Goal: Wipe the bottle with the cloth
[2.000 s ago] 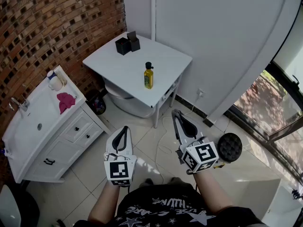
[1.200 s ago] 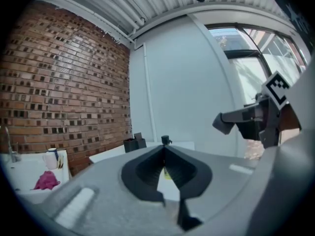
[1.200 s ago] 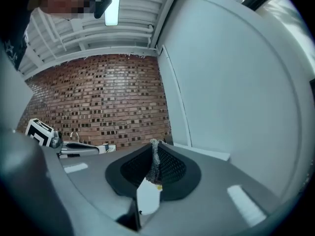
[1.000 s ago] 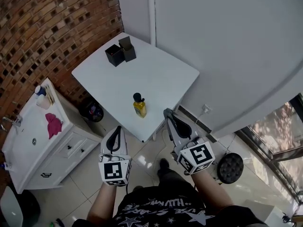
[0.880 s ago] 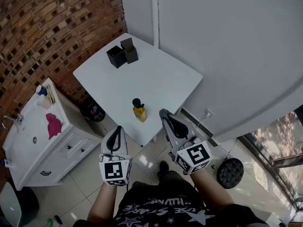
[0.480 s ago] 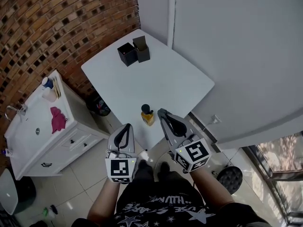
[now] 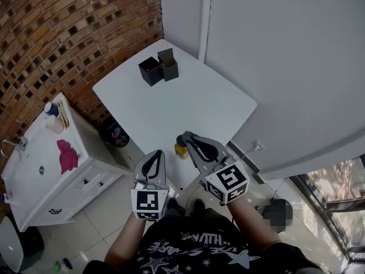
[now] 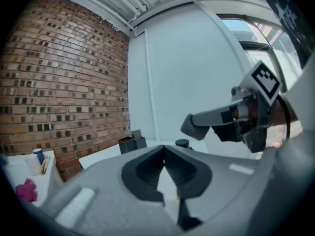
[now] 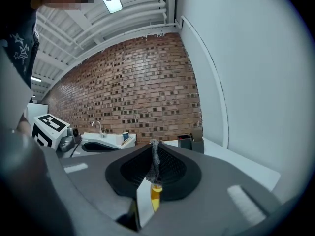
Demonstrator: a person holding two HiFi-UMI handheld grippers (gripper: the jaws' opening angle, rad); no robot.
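Observation:
A small bottle [image 7: 180, 148] of yellow liquid with a black cap stands near the front edge of the white table [image 7: 188, 96]. My right gripper [image 7: 183, 137] is shut and empty, its tips over the bottle and hiding part of it. In the right gripper view the yellow of the bottle [image 9: 156, 199] shows low behind the closed jaws of the right gripper [image 9: 154, 144]. My left gripper [image 7: 155, 154] is shut and empty, off the table's front edge, left of the bottle. The pink cloth [image 7: 67, 156] lies on the sink counter far to the left. The bottle's cap [image 8: 182, 143] shows past the left gripper [image 8: 164, 149].
Two black boxes [image 7: 158, 68] stand at the table's far side. A white sink cabinet [image 7: 68, 176] stands left of the table, with a cup [image 7: 52, 110] and a tap [image 7: 10, 146] on it. A bin [image 7: 114, 135] sits between cabinet and table. White walls close the right side.
The person has stepped up to the table. The bottle, once well ahead, is now right under the right gripper's tips. Both grippers have stayed shut.

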